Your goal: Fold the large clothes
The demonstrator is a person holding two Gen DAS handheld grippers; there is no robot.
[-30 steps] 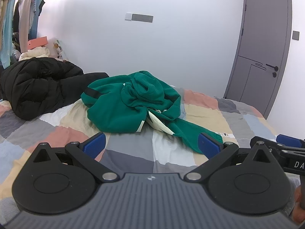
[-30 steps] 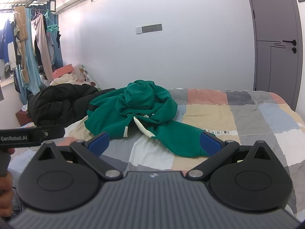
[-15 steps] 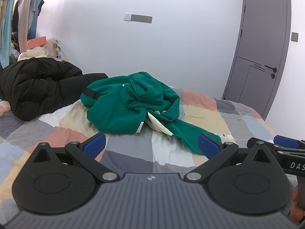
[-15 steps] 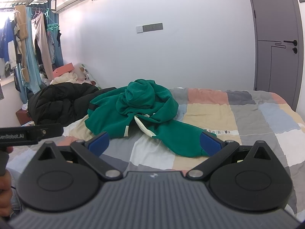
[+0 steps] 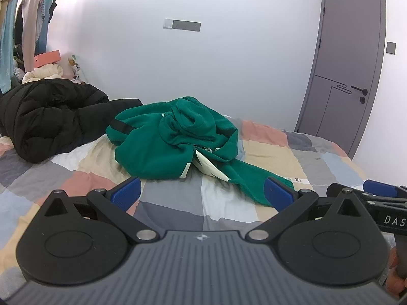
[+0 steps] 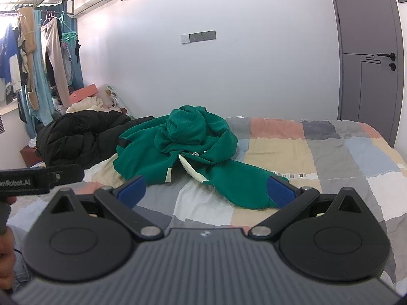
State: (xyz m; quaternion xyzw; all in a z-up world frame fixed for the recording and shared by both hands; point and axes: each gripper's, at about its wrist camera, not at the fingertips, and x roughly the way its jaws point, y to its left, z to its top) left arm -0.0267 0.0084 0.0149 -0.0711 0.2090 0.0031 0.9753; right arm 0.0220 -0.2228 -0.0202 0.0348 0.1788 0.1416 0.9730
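Left claw (image 5: 202,194): spread wide, empty, above the near bed edge.
Right claw (image 6: 207,190): spread wide, empty.
Green hoodie (image 6: 183,147): crumpled mid-bed (image 6: 330,157), one sleeve trailing toward the claws.
Black jacket (image 5: 48,117): heaped left, touching the hoodie.

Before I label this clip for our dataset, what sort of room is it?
Most likely a bedroom: a bed with a patchwork cover, clothes hanging on a rail, and a green hoodie and a black puffer jacket lying on the bed.
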